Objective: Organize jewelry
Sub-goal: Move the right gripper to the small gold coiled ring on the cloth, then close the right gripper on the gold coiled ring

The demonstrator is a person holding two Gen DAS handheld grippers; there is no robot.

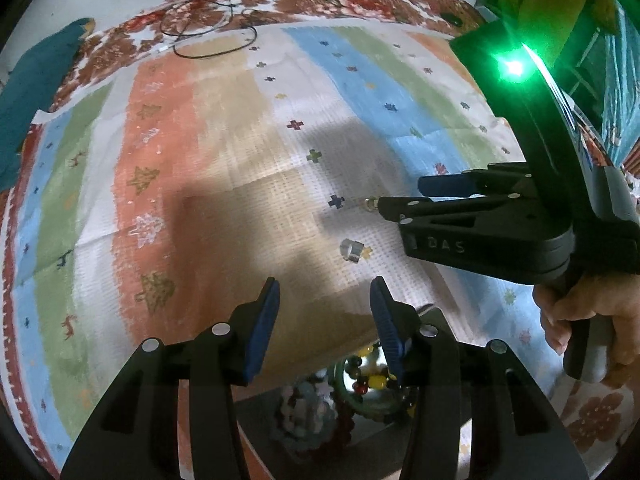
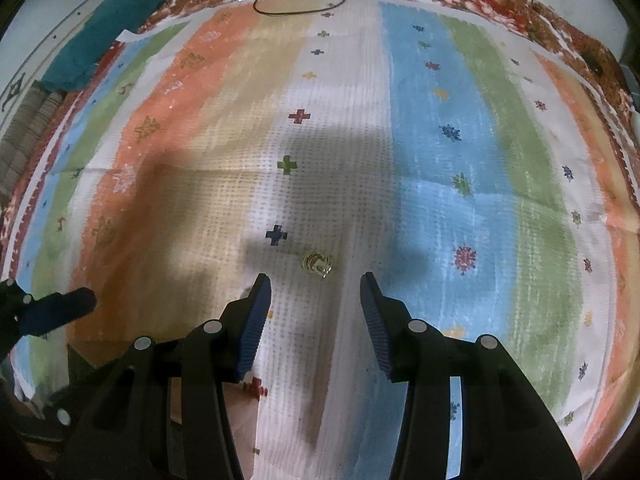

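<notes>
A small gold ring [image 2: 317, 264] lies on the striped cloth [image 2: 432, 160], just ahead of my right gripper [image 2: 315, 282] and in line with the gap between its blue pads. The right gripper is open and touches nothing. In the left wrist view the same gold ring [image 1: 370, 203] sits at the tip of the right gripper [image 1: 402, 196]. A silver ring [image 1: 352, 250] lies a little ahead and to the right of my left gripper [image 1: 325, 286], which is open and empty. Beaded jewelry [image 1: 372, 380] shows in a container below the left fingers, partly hidden.
A black cord [image 1: 208, 40] loops at the far edge of the cloth. A teal cloth [image 2: 116, 20] lies at the far left. A person's hand [image 1: 588, 320] holds the right gripper's handle. A green light [image 1: 514, 67] glares at the upper right.
</notes>
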